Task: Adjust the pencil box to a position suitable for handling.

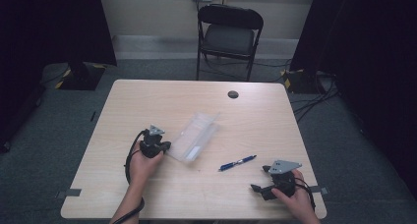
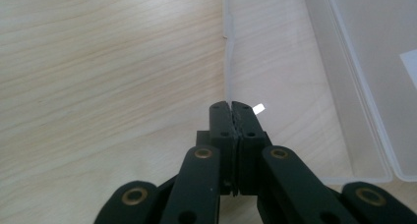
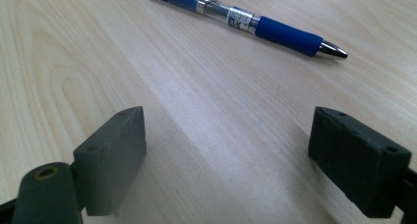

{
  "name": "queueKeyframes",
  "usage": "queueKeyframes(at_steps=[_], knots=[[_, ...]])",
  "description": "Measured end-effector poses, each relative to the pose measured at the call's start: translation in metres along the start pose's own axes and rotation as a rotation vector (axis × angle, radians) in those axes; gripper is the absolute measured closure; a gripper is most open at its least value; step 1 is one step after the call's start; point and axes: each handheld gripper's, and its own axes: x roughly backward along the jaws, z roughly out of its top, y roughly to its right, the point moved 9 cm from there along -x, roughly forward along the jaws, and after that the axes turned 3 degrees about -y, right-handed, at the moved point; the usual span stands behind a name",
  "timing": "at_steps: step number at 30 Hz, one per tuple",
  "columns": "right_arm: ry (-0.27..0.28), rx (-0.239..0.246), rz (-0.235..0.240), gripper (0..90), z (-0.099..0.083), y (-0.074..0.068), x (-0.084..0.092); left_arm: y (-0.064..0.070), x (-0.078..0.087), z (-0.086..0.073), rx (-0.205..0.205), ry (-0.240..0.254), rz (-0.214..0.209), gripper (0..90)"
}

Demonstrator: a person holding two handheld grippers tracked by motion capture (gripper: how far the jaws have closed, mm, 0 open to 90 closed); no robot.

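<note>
Your left claw [image 2: 231,108] sits w/ jaws pressed together at the near edge of the clear plastic case [image 1: 194,135], maybe pinching its rim, can't confirm. Your right claw [image 3: 228,155] is spread wide, empty, over bare table [image 1: 147,96]. The blue pen [image 3: 246,20] lies just ahead, long axis crosswise to the jaws; right hand's nearer.

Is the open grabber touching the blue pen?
Apart. In the right gripper view, the right gripper has its jaws wide open, and bare table lies between them and the blue pen, which rests farther ahead.
</note>
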Motion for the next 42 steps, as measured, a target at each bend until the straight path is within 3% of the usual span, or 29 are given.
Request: queueKeyframes(at_steps=[9,13,15,16,19,21,26,27,31,37,39,40,42], knots=[[0.0,0.001,0.002,13.6,0.0,0.0,0.0,0.025,-0.015,0.013,-0.013,-0.018,-0.013,89.0],[-0.001,0.002,0.004,13.6,0.0,0.0,0.0,0.028,-0.017,0.015,-0.001,-0.026,0.0,89.0],[-0.002,0.003,0.005,13.6,0.0,0.0,0.0,0.028,-0.017,0.015,0.039,-0.016,-0.015,88.3],[-0.002,0.004,0.005,13.6,0.0,0.0,0.0,0.028,-0.017,0.015,0.039,-0.016,-0.015,87.5],[-0.001,0.006,0.005,13.6,0.0,0.0,0.0,0.028,-0.014,0.016,0.078,0.013,-0.022,79.5],[-0.001,0.006,0.004,13.5,0.0,0.0,0.0,0.027,-0.01,0.017,0.076,0.036,-0.03,68.6],[-0.001,0.005,0.005,13.6,0.0,0.0,0.0,0.033,0.007,0.022,0.044,0.074,-0.067,56.5],[-0.001,0.005,0.005,13.5,0.0,0.0,0.0,0.033,0.012,0.022,0.026,0.072,-0.057,54.2],[-0.001,0.006,0.005,13.6,0.0,0.0,0.0,0.039,0.029,0.016,0.003,0.092,-0.087,45.9],[-0.001,0.006,0.004,13.6,0.0,0.0,0.0,0.048,0.042,-0.008,-0.055,0.082,-0.12,39.5],[-0.001,0.005,0.004,13.6,0.0,0.0,0.0,0.053,0.043,-0.014,-0.046,0.09,-0.13,38.7],[-0.001,0.005,0.004,13.6,0.0,0.0,0.0,0.055,0.044,-0.018,-0.065,0.078,-0.131,38.7],[-0.001,0.004,0.004,13.6,0.0,0.0,0.0,0.059,0.044,-0.023,-0.064,0.082,-0.138,38.6]])
